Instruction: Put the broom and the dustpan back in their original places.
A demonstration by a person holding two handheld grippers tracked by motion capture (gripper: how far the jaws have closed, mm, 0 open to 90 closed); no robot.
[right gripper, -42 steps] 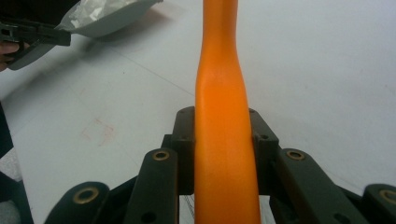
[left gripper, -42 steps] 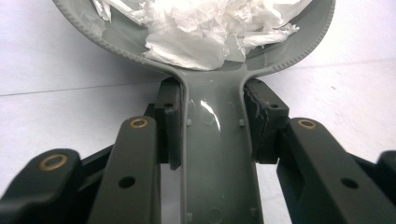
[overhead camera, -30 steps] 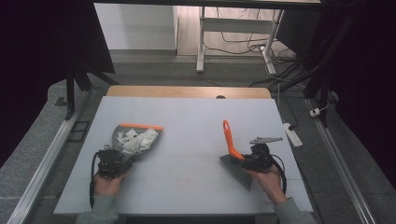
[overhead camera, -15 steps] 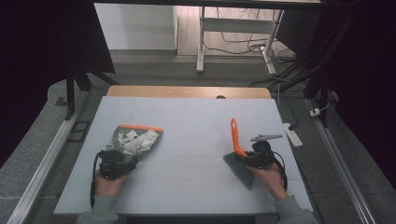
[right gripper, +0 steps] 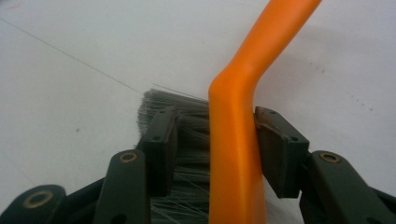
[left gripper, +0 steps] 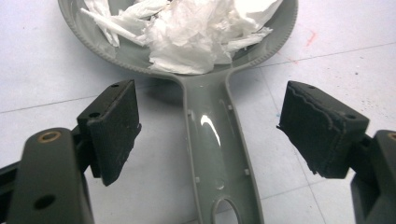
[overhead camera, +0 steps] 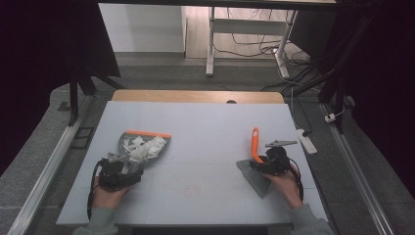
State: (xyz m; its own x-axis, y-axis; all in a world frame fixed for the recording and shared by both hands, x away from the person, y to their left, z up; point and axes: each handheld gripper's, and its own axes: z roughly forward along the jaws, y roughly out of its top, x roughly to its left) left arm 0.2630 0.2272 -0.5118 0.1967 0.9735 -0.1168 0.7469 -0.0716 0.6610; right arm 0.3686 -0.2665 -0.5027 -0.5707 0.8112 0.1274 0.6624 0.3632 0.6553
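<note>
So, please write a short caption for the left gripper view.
Open gripper astride the handle of a grey dustpan filled with crumpled white paper.

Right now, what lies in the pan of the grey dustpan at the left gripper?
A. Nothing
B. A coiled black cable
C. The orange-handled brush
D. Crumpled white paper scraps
D: the left gripper view shows the dustpan holding a heap of crumpled white paper scraps, while the brush lies across the table at the right gripper.
</note>
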